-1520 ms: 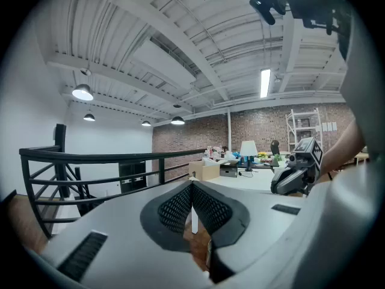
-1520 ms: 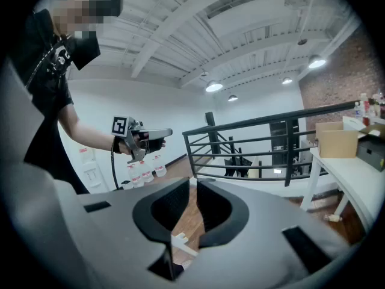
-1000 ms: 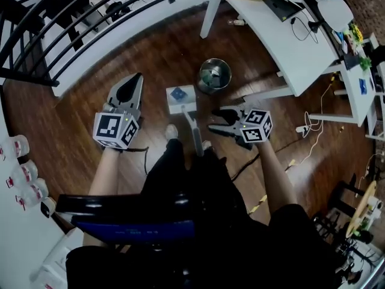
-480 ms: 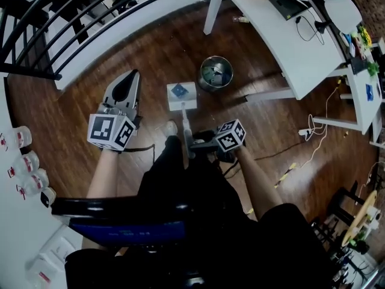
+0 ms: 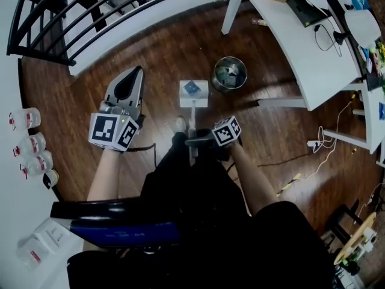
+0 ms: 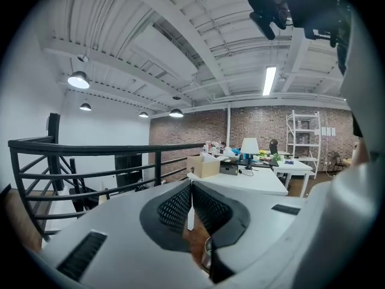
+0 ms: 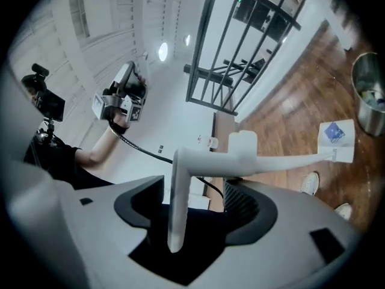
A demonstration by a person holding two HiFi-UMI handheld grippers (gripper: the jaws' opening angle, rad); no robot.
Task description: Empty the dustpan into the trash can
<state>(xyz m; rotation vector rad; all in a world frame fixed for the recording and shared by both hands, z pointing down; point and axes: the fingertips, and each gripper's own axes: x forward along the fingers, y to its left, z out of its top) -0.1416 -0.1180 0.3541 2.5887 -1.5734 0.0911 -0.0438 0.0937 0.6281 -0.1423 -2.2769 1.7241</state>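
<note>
**Open jaws round the handle: a poor bite could spill the pan short of the trash can**

The dustpan (image 5: 194, 95) sits flat on the wood floor (image 5: 162, 53) at the centre of the head view, with a blue scrap (image 5: 192, 88) lying in it. Its long white handle (image 5: 193, 125) runs down the frame toward me. The trash can (image 5: 230, 74) stands just up and right of the pan, close but not touching.

My right hand-held gripper (image 5: 200, 141) is at the near end of the handle. Its jaws have just been opening and now stand wide. The right gripper view shows the bent end of the handle between them, with neither pad pressing on it. The bend looks nearer one jaw than the other.

That is my first worry. If I close off-centre on that smooth end, I expect the handle to twist in the pads. The pan hangs at the far end of a long lever, so a small roll at my end would tilt it and slide the scrap onto the floor.

The can's mouth looks hardly wider than the pan, so tipping early or swinging wide could miss it or knock it over. A shoe (image 5: 179, 124) sits just beside the handle and could catch it on the lift.

My left hand-held gripper (image 5: 136, 76) is closed on nothing at the left of the frame, too far off to steady anything.
</note>
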